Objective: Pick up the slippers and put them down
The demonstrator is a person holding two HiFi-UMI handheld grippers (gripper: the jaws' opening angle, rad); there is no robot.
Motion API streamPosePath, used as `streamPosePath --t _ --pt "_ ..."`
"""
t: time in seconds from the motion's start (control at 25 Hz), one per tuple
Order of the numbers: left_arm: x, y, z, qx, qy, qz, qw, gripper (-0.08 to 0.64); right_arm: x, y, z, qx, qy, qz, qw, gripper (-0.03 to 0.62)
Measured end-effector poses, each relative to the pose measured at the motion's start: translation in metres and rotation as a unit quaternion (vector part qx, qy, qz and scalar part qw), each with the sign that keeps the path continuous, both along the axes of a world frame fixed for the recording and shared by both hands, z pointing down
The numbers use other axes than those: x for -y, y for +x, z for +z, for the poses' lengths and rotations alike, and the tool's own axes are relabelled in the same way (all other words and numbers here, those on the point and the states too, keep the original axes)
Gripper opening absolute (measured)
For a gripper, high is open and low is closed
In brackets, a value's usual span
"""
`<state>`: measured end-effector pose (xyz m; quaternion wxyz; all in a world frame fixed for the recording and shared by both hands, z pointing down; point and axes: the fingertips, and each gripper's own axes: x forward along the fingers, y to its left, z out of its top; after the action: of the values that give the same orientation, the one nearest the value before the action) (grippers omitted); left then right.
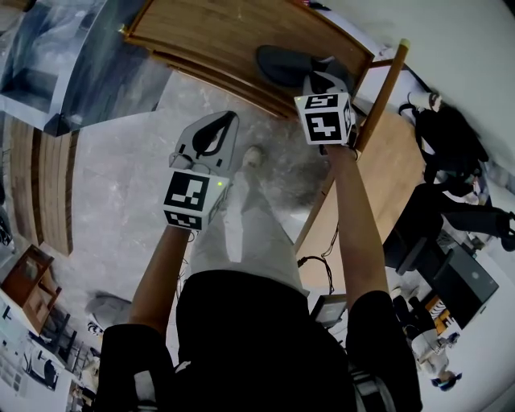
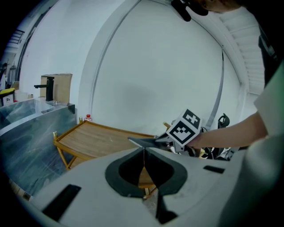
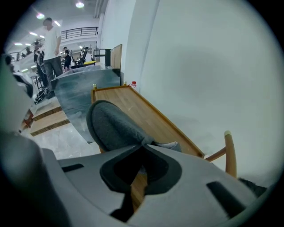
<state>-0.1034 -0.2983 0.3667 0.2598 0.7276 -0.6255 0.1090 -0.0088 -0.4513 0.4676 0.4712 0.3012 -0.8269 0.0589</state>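
Slipper [image 3: 113, 126] of dark grey soft felt, seemingly light and floppy, hangs mid-frame above the slatted wooden counter [image 3: 153, 116], its rim pinched in the right claw [image 3: 143, 145]; left claw [image 2: 143, 150] pressed together, empty.

- Our left gripper [image 2: 143, 153] has its jaws pressed together, with nothing between them.
- Our right gripper [image 3: 142, 153], arm outstretched, is clamped on a grey slipper [image 3: 113, 126].

Even, diffuse indoor light is recorded. Glare from ceiling lamps [image 3: 80, 4] is seen at upper left of the right gripper view. Fisheye bending and dark vignetted corners are noted. The left tool [image 2: 143, 150] is rendered slightly soft.
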Motion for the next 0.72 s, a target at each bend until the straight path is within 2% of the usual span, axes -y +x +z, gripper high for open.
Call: streamPosePath --t 0.48,0.72 --pt "-0.034 -0.014 -0.044 0.015 0.017 0.001 0.9997 0.008 -0.043 -0.009 -0.085 0.074 0.034 0.018 0.997 0.002" --pt "-0.051 -0.022 -0.075 0.032 0.052 -0.004 0.9981 0.009 -0.068 -0.006 -0.13 0.103 0.056 0.02 0.993 0.002"
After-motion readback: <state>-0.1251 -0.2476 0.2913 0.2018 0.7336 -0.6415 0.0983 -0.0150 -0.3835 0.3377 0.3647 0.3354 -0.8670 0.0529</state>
